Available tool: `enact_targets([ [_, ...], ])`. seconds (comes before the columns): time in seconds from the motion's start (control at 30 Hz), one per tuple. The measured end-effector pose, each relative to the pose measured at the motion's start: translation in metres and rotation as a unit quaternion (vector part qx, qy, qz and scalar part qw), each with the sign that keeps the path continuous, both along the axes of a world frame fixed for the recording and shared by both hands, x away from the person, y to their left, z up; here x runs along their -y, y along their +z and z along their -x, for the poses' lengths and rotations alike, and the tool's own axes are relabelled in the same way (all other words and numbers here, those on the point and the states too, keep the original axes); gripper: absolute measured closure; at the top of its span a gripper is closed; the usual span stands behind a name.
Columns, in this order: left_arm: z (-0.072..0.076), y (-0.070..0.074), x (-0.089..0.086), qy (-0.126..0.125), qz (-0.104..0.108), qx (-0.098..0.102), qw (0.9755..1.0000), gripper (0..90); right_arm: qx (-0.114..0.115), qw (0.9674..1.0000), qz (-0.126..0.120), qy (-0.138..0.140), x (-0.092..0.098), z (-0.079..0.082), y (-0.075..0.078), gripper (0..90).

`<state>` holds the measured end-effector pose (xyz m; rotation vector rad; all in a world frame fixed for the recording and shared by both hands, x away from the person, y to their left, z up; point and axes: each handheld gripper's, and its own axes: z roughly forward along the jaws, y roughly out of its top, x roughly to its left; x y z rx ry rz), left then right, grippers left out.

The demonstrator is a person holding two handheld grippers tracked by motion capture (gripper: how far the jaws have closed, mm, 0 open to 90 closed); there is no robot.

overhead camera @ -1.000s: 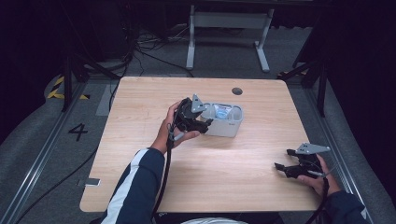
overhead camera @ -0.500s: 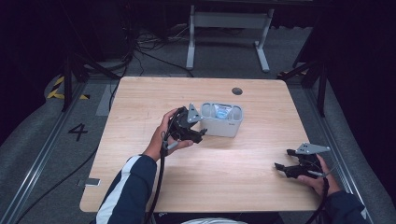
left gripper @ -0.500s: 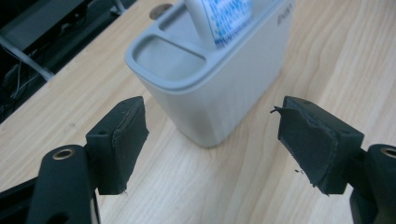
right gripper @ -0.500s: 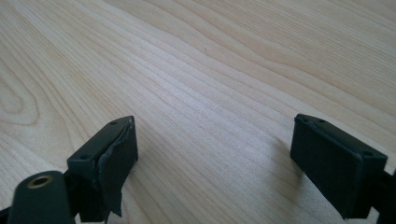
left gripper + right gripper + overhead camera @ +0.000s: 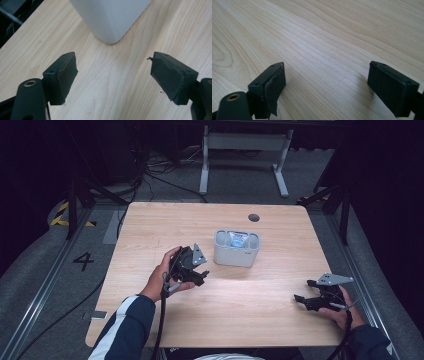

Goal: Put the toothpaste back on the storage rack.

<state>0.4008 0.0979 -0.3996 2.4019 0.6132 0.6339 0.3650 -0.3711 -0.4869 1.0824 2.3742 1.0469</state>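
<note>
A small grey bin (image 5: 237, 248) stands on the wooden table (image 5: 250, 305), with a blue and white packet (image 5: 238, 239) inside it. My left gripper (image 5: 200, 275) is held just left of and in front of the bin, apart from it. Its jaws stand wide open with nothing between them, and in the left gripper view (image 5: 112, 80) the bin's corner (image 5: 110, 20) rises ahead. Near the table's right front edge my right gripper (image 5: 302, 297) rests low, also open and empty. The right gripper view (image 5: 327, 87) looks along bare wood (image 5: 324, 37).
A dark round grommet hole (image 5: 254, 217) sits in the table behind the bin. Beyond the table stand a white metal frame (image 5: 245, 150) and loose cables (image 5: 150, 180) on the grey floor. Rails run along both sides.
My left gripper has drawn back from the bin toward the front left and come lower. The right gripper has stayed in place.
</note>
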Motion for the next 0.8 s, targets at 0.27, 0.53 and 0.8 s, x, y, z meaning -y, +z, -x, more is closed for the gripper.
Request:
enact_targets([
  [0.27,0.011,-0.010,-0.017,0.008,-0.021,-0.006,0.9997,21.0,0.000,1.0000,0.000,0.000,0.000,0.000,0.000,15.0],
  [0.53,0.020,-0.021,-0.029,0.015,-0.037,-0.015,0.9991,20.4,0.000,1.0000,0.000,-0.001,0.000,0.000,0.000,15.0],
  [0.8,0.032,-0.034,-0.050,0.025,-0.050,-0.014,0.9983,18.8,0.000,1.0000,0.000,-0.001,0.000,0.000,0.000,15.0],
])
